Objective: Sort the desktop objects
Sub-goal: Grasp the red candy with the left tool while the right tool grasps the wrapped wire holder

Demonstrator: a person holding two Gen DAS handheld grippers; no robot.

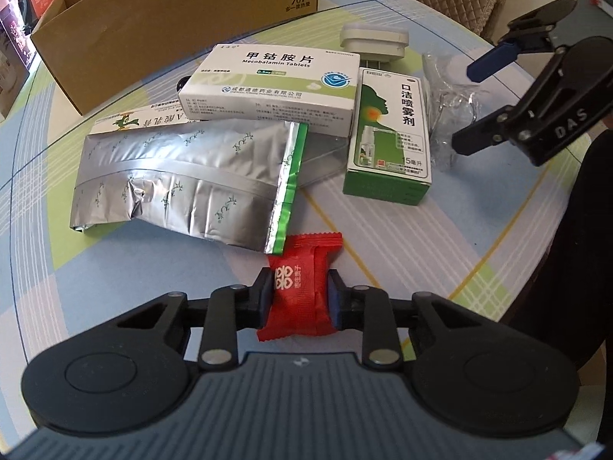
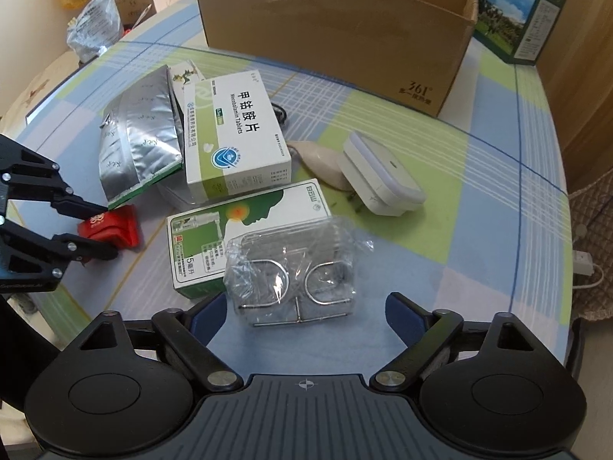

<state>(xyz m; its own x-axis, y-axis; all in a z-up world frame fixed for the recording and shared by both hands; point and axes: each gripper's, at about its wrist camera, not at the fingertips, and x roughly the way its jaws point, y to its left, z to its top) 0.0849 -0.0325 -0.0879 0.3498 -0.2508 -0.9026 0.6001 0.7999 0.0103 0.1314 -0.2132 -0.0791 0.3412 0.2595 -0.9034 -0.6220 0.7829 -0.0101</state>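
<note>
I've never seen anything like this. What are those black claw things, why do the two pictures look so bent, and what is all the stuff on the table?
The black claws are two hand-held grippers, one in each of a person's hands; there is no robot arm. Each carries a wide-angle camera that looks along its two fingers, which is why the pictures curve. One picture is from the left gripper, the other from the right gripper.

The left gripper is shut on a red candy. The right gripper is open, its fingers either side of a clear plastic packet with wire parts inside, not gripping it.

On the checked tablecloth lie a silver foil pouch, a white tablet box, a green spray box and a white plug. Behind them stands an open cardboard box.
</note>
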